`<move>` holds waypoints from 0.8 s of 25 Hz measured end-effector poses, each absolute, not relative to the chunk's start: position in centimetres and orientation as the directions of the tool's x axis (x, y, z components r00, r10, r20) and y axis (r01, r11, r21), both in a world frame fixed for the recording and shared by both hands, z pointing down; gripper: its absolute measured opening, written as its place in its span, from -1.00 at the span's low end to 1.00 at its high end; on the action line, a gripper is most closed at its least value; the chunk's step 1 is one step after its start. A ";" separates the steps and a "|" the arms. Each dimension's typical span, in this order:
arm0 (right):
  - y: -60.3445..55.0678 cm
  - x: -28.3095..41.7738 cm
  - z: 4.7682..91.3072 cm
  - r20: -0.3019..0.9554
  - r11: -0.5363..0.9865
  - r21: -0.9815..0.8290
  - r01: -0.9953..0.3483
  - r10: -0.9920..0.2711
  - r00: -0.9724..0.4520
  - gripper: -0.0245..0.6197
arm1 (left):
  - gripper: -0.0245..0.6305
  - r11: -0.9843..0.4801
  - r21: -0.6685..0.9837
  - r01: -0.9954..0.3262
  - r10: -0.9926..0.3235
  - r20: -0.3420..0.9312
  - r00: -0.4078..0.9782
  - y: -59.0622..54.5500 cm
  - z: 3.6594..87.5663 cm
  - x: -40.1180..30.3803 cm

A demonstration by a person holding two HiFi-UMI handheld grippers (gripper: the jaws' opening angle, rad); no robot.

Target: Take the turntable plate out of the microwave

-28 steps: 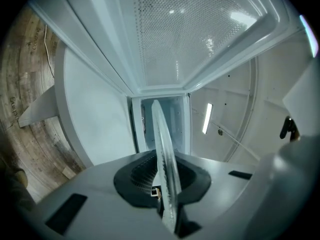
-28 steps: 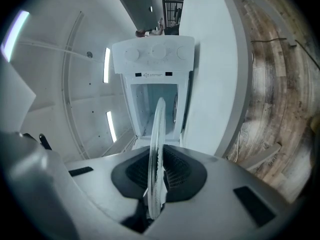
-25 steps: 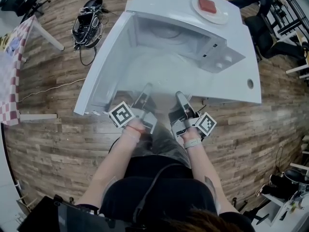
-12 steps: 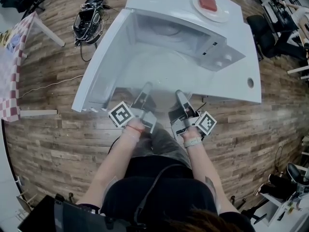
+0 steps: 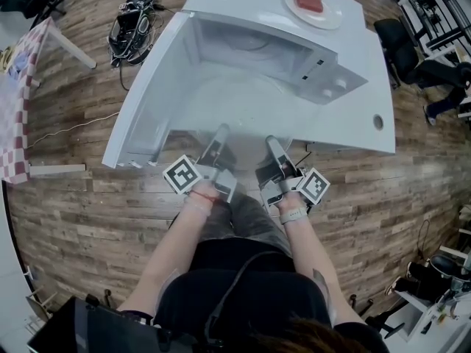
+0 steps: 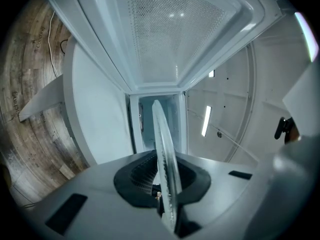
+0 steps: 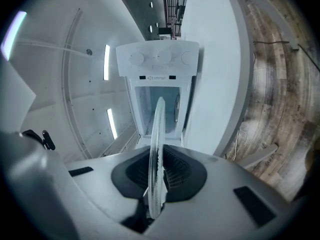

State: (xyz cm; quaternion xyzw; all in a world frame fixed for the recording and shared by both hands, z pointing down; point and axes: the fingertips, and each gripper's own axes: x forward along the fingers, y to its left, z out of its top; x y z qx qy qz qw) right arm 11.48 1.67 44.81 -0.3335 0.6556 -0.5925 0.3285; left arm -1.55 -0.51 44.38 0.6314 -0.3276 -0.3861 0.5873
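The clear glass turntable plate (image 5: 237, 109) hangs level in front of the open white microwave (image 5: 257, 46), held by its near rim. My left gripper (image 5: 219, 135) is shut on the rim at the left, my right gripper (image 5: 271, 145) on the rim at the right. In the left gripper view the plate (image 6: 164, 149) runs edge-on between the dark pads of the left gripper (image 6: 165, 204). The right gripper view shows the same plate (image 7: 158, 139) edge-on in the right gripper (image 7: 155, 196), with the microwave's control panel (image 7: 157, 59) beyond.
The microwave door (image 5: 143, 105) swings open to the left. The microwave stands on a white table (image 5: 372, 101), which also bears a white dish with a red block (image 5: 315, 4). A checkered table (image 5: 18, 87) and black cabled gear (image 5: 135, 24) are at the left, and chairs (image 5: 401, 43) at the right.
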 end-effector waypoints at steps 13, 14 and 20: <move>1.9 10.9 44.8 -0.048 0.076 -0.997 -0.022 -0.804 -0.593 -0.80 | -0.82 -0.096 0.995 0.026 -0.885 -0.098 0.454 0.2 44.3 -2.3; 1.9 10.8 44.8 -0.049 0.076 -0.997 -0.021 -0.802 -0.596 -0.80 | -0.82 -0.098 0.995 0.027 -0.886 -0.099 0.453 0.3 44.3 -2.3; 1.9 10.3 44.9 -0.048 0.076 -0.997 -0.019 -0.790 -0.611 -0.80 | -0.82 -0.094 0.995 0.028 -0.890 -0.097 0.447 0.3 44.4 -2.8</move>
